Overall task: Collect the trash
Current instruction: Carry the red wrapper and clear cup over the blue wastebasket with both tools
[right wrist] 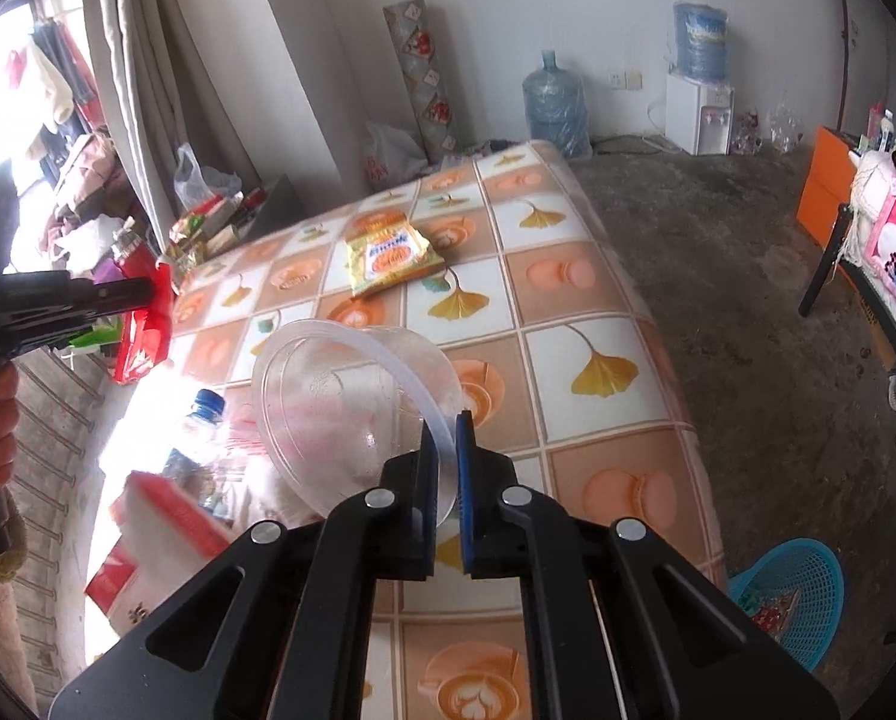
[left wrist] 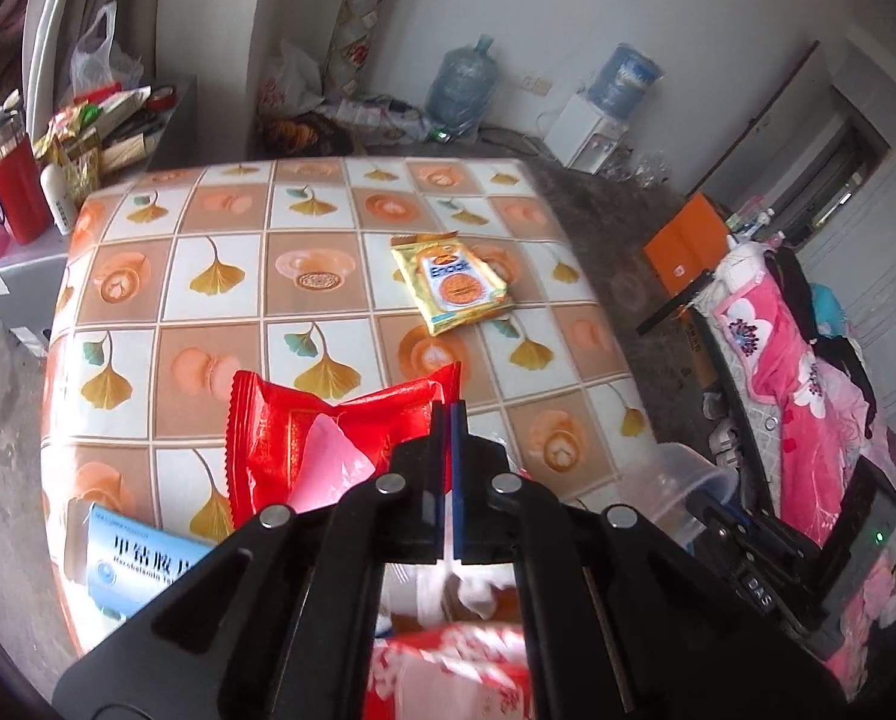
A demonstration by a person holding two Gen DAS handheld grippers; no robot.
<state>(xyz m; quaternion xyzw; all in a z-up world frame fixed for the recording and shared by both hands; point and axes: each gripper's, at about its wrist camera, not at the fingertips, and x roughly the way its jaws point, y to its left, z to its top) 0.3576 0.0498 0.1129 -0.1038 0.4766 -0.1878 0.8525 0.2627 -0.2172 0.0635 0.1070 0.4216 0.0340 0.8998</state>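
Left gripper [left wrist: 448,414] raised above the worktop [left wrist: 303,312], fingers pinching a red wrapper [left wrist: 303,438]. Right gripper [right wrist: 446,438] angled forward, fingers clamping a clear plastic bowl [right wrist: 339,402] by its rim.

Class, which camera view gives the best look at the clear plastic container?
The right wrist view: the clear plastic container fills the centre, its rim pinched by the right gripper. The left wrist view shows only part of it at the table's right edge.
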